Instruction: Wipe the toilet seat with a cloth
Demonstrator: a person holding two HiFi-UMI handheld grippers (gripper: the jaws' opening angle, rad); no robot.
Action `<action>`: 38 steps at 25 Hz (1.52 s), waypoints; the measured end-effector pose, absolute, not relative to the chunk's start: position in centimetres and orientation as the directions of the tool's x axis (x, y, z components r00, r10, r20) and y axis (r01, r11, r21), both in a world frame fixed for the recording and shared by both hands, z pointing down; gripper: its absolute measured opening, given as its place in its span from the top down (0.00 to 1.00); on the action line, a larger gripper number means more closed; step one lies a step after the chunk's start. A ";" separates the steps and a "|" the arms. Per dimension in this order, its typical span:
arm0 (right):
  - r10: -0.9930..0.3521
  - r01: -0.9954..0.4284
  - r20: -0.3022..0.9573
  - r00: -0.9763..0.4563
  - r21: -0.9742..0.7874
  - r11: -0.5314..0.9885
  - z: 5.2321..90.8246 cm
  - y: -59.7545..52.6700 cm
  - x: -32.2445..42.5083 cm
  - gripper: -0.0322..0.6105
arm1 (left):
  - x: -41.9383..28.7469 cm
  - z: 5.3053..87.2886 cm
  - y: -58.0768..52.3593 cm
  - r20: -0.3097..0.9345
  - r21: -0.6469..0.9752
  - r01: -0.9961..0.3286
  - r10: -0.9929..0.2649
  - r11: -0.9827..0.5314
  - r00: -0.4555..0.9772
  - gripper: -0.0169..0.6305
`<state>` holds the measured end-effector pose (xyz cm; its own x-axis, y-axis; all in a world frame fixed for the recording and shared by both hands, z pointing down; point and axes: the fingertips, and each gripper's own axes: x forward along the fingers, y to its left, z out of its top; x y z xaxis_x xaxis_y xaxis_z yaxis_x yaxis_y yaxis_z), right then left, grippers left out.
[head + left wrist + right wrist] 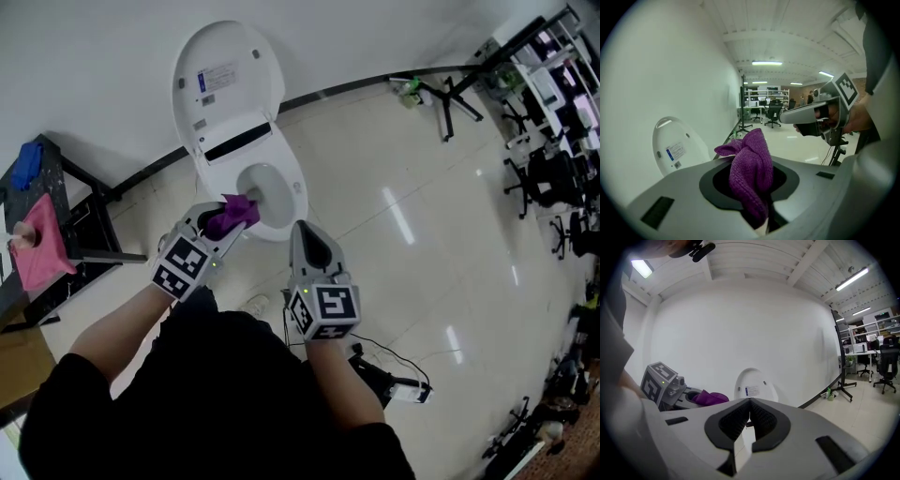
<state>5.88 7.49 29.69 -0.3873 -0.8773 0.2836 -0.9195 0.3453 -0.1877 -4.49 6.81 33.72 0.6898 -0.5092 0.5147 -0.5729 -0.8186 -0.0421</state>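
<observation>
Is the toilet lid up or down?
Up. The lid is tipped back with its labelled underside showing, and the bowl below it is uncovered.

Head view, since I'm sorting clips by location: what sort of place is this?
Probably an open lab or office workspace, not a bathroom. The toilet stands alone on a glossy tiled floor, with office chairs and shelving racks at right.
</observation>
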 end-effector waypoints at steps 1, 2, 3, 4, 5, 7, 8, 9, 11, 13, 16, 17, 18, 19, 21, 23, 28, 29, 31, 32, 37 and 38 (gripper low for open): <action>-0.878 -0.919 0.278 -0.390 -0.185 0.349 29.2 7.9 5.5 0.93 | -4.9 32.9 7.2 0.504 -0.046 -0.573 -0.515 -0.818 0.694 0.82; -0.879 -0.918 0.274 -0.390 -0.182 0.351 28.9 8.2 5.1 0.93 | -5.4 32.2 7.5 0.494 -0.050 -0.573 -0.519 -0.818 0.697 0.82; -0.880 -0.919 0.271 -0.389 -0.180 0.351 28.5 8.6 4.7 0.93 | -5.8 31.5 7.8 0.486 -0.053 -0.572 -0.522 -0.819 0.701 0.82; -0.882 -0.920 0.268 -0.387 -0.178 0.349 28.2 8.8 4.3 0.93 | -6.3 30.9 8.0 0.478 -0.058 -0.569 -0.523 -0.820 0.706 0.82; -0.885 -0.922 0.264 -0.383 -0.175 0.347 27.8 9.0 3.9 0.93 | -6.8 30.3 8.3 0.470 -0.062 -0.565 -0.523 -0.823 0.711 0.82; -0.893 -0.926 0.251 -0.372 -0.167 0.339 27.0 9.3 3.2 0.93 | -7.7 29.3 8.7 0.453 -0.069 -0.553 -0.520 -0.830 0.724 0.82; -0.898 -0.928 0.243 -0.366 -0.165 0.334 26.7 9.3 2.8 0.93 | -8.2 28.9 8.9 0.445 -0.074 -0.546 -0.518 -0.834 0.731 0.82; -0.902 -0.930 0.237 -0.361 -0.163 0.329 26.4 9.4 2.3 0.93 | -8.6 28.6 9.0 0.439 -0.078 -0.538 -0.514 -0.839 0.737 0.82; -0.907 -0.933 0.230 -0.353 -0.162 0.321 25.9 9.5 1.4 0.93 | -9.4 28.0 9.3 0.428 -0.086 -0.523 -0.506 -0.848 0.749 0.82; -0.909 -0.935 0.228 -0.348 -0.160 0.318 25.5 9.6 0.5 0.93 | -10.2 27.4 9.4 0.418 -0.092 -0.515 -0.502 -0.853 0.757 0.82; -0.912 -0.937 0.224 -0.344 -0.151 0.316 24.9 9.5 -0.9 0.93 | -11.3 26.7 9.2 0.403 -0.098 -0.510 -0.502 -0.855 0.765 0.82; -0.912 -0.937 0.223 -0.344 -0.146 0.317 24.7 9.4 -1.3 0.93 | -11.6 26.6 9.1 0.398 -0.098 -0.509 -0.502 -0.855 0.768 0.82; -0.912 -0.937 0.222 -0.344 -0.141 0.319 24.6 9.3 -1.8 0.93 | -11.9 26.5 9.0 0.394 -0.098 -0.508 -0.502 -0.856 0.770 0.82; -0.912 -0.937 0.221 -0.345 -0.136 0.321 24.4 9.3 -2.2 0.93 | -12.2 26.4 8.9 0.390 -0.098 -0.508 -0.503 -0.856 0.772 0.82; -0.912 -0.937 0.221 -0.347 -0.131 0.325 24.2 9.2 -2.9 0.93 | -12.7 26.3 8.8 0.382 -0.098 -0.509 -0.504 -0.855 0.775 0.82; -0.910 -0.936 0.224 -0.349 -0.126 0.328 24.2 9.2 -3.4 0.93 | -13.1 26.2 8.8 0.376 -0.097 -0.509 -0.505 -0.855 0.777 0.82; -0.905 -0.934 0.232 -0.356 -0.114 0.338 24.3 9.4 -4.6 0.93 | -14.1 26.3 8.9 0.370 -0.094 -0.515 -0.510 -0.852 0.776 0.82; -0.905 -0.934 0.233 -0.357 -0.112 0.339 24.3 9.4 -4.8 0.93 | -14.3 26.2 8.9 0.370 -0.093 -0.516 -0.511 -0.851 0.776 0.82; -0.904 -0.934 0.235 -0.358 -0.107 0.342 24.2 9.4 -4.9 0.93 | -14.4 26.2 8.8 0.369 -0.092 -0.519 -0.513 -0.850 0.775 0.82; -0.903 -0.933 0.236 -0.359 -0.105 0.343 24.2 9.4 -4.9 0.93 | -14.5 26.2 8.9 0.369 -0.092 -0.520 -0.514 -0.849 0.775 0.82; -0.902 -0.932 0.236 -0.362 -0.099 0.348 23.9 9.4 -4.9 0.93 | -14.5 25.9 9.0 0.365 -0.094 -0.524 -0.519 -0.846 0.773 0.82; -0.901 -0.932 0.237 -0.363 -0.098 0.349 23.9 9.4 -4.9 0.93 | -14.5 25.8 8.9 0.365 -0.094 -0.525 -0.520 -0.846 0.772 0.82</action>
